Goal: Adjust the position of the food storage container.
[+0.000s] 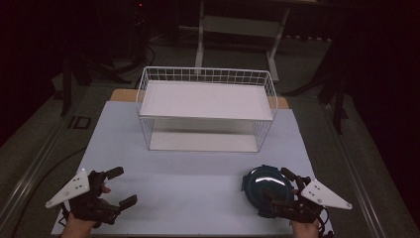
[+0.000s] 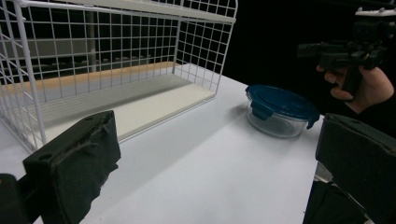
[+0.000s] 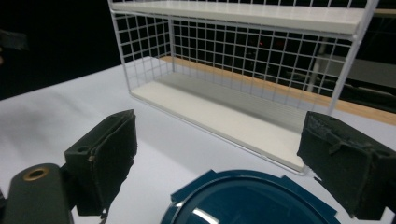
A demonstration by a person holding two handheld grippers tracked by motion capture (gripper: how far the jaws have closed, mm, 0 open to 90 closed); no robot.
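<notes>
Glass container [image 2: 279, 113], snap lid: heavy, slick, breakable; best gripped across the rim. Right tool [image 3: 224, 158] spread above; left tool [image 1: 120, 187] spread, empty.

Your round glass container [image 1: 266, 187] with its blue clip-on lid shut sits upright on the white counter [image 1: 188, 173], in front of the white wire shelf rack [image 1: 206, 109].

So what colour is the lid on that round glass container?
Dark blue. The lid shows best in the left gripper view, sitting on its clear bowl.

Wide-apart jaws frame a blue lid [image 3: 247, 200] before a wire shelf [image 3: 243, 60].
</notes>
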